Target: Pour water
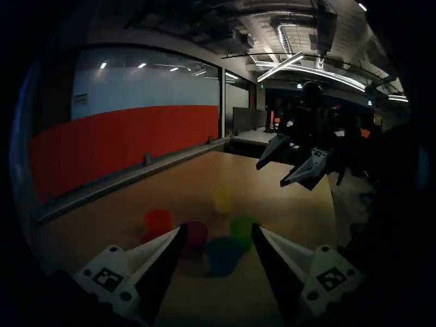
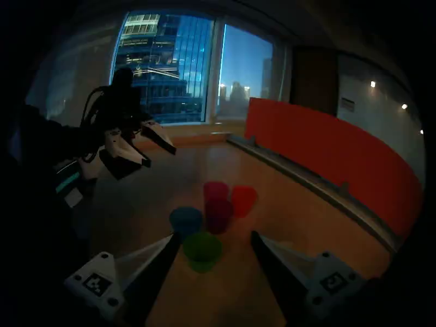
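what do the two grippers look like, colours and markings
Both the left gripper and right gripper have two pale, wedge-shaped fingers tapering to points, with dark inner faces. Each finger base carries a square black-and-white marker. Seen farther off, the left gripper's body is dark, with dark cables looping from it.

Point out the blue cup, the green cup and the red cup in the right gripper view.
blue cup (image 2: 186,220), right gripper view, middle of its side wall.
green cup (image 2: 202,250), right gripper view, middle of its front wall.
red cup (image 2: 243,200), right gripper view, middle of its side wall.
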Tool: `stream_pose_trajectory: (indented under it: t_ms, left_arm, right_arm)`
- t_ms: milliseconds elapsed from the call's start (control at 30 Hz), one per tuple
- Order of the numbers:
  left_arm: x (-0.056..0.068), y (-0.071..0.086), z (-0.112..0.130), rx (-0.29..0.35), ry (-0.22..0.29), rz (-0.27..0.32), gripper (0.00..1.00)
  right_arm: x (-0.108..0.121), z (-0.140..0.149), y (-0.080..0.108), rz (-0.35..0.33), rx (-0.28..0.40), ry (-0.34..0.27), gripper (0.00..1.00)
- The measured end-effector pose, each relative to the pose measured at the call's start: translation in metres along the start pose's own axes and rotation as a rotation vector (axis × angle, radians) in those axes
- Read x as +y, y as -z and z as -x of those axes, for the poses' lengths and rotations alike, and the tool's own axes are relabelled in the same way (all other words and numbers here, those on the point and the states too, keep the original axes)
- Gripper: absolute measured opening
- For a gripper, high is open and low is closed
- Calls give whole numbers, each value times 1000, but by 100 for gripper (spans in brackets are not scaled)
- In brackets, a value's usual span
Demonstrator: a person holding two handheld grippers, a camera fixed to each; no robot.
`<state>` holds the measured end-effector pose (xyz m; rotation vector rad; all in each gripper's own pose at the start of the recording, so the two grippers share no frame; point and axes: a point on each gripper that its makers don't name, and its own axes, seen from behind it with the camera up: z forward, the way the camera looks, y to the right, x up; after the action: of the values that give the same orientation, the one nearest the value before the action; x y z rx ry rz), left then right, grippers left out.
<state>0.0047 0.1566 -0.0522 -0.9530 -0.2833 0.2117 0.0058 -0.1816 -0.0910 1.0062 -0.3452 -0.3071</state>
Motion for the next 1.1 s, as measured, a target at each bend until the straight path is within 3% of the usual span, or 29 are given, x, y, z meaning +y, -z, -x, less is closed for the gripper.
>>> stream_pose_trajectory:
  t_ms: [300,700,1100]
  left_arm:
    - [8,-14,38,-61,4,37,87]
    - [18,-26,86,-148,-13,81,87]
    - [15,-44,125,-233,-8,105,86]
  right_arm:
    - [-7,38,-18,-27,-68,25,99]
    - [-5,71,-38,-44,-118,7,99]
    - [-4,99,-65,-70,-170,11,98]
